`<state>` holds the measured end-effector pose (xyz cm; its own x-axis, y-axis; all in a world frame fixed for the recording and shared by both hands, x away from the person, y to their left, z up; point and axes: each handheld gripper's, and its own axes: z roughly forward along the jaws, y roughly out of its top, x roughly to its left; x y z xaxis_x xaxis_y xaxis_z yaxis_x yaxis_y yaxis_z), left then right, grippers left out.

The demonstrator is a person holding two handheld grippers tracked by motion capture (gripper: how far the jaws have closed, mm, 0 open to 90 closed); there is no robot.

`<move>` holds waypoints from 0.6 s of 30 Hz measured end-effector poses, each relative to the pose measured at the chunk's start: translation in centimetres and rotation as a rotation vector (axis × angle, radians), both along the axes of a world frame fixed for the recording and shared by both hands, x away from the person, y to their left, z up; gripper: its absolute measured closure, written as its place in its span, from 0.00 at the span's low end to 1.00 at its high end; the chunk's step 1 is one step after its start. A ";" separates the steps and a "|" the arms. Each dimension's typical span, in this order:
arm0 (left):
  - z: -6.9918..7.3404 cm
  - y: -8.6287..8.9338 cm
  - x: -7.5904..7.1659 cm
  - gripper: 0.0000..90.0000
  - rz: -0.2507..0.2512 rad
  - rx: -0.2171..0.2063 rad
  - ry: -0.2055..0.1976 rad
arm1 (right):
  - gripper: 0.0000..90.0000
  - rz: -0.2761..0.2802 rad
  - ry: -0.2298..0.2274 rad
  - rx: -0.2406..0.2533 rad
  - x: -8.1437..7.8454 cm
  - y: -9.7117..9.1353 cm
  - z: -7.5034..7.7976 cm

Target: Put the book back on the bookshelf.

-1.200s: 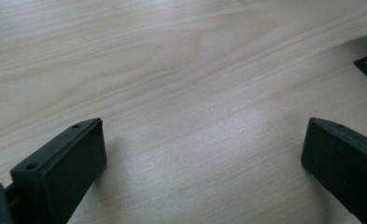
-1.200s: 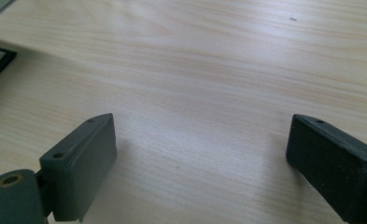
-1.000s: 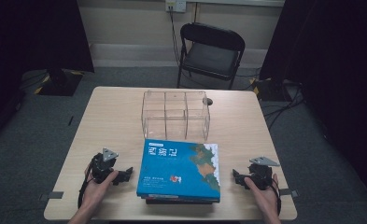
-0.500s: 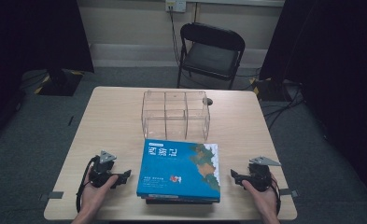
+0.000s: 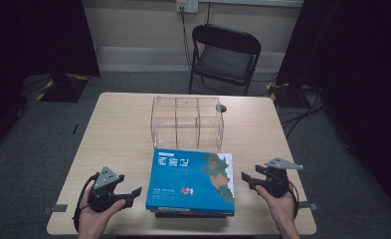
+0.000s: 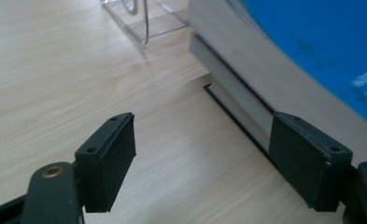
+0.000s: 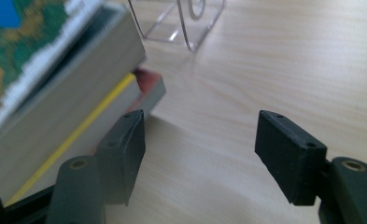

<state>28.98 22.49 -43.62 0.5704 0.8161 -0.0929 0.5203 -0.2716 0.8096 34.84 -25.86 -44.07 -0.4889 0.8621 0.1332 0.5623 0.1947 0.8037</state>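
A stack of books (image 5: 192,181), blue cover on top, lies on the counter (image 5: 118,129) just before the clear organizer (image 5: 187,123). The left tool (image 5: 133,191) and right tool (image 5: 246,179) flank the stack, apart from it. Their jaws have just been closing, stand fairly wide and hold nothing.

Curtained recording studio: black drapes (image 5: 34,40), lone folding chair (image 5: 225,57), floor cables (image 5: 302,114).

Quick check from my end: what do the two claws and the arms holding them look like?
Both the left claw and right claw are black, each topped by a grey three-cornered plate and trailing a black cable. Their flat rectangular pads carry small screw holes. The forearms are bare, no sleeves.
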 end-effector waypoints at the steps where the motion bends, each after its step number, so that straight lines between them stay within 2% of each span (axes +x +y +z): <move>1: 0.0 0.0 0.0 0.26 0.000 0.000 0.000 | 0.37 0.000 0.000 0.000 0.0 0.0 0.0; 2: 0.3 0.0 -0.4 0.27 -0.013 -0.004 -0.003 | 0.37 0.008 -0.015 0.006 0.5 0.3 0.9; 5: 0.7 -0.1 -1.0 0.27 -0.042 -0.014 -0.010 | 0.37 0.012 -0.034 0.002 0.9 0.7 1.8; 6: 0.8 -0.3 -1.3 0.27 -0.053 -0.019 0.004 | 0.37 0.021 -0.056 0.005 1.6 1.2 2.9; 7: 0.8 -0.3 -1.3 0.28 -0.053 -0.019 0.004 | 0.37 0.021 -0.056 0.005 1.6 1.2 2.9; 8: 0.8 -0.4 -1.4 0.28 -0.064 -0.026 0.011 | 0.36 0.043 -0.078 0.002 2.2 2.0 4.1; 10: 0.8 -0.7 -1.4 0.28 -0.072 -0.027 0.017 | 0.36 0.049 -0.086 0.001 2.4 2.4 4.5; 11: 0.8 -1.0 -1.5 0.28 -0.094 -0.045 0.021 | 0.37 0.088 -0.105 0.002 3.1 3.7 5.4; 13: 0.9 -1.2 -1.7 0.29 -0.093 -0.037 0.015 | 0.38 0.106 -0.111 -0.004 3.5 4.4 5.7; 14: 1.3 -1.2 -2.0 0.30 -0.094 -0.051 0.002 | 0.41 0.145 -0.117 -0.008 4.1 5.7 6.0; 15: 1.3 -1.2 -2.0 0.29 -0.094 -0.051 0.002 | 0.41 0.145 -0.117 -0.008 4.1 5.7 6.0; 16: 1.5 -1.1 -2.2 0.29 -0.103 -0.065 0.008 | 0.42 0.176 -0.118 -0.014 4.6 6.9 6.0; 18: 1.8 -1.0 -2.7 0.28 -0.123 -0.073 0.011 | 0.42 0.189 -0.115 -0.015 4.8 7.3 6.0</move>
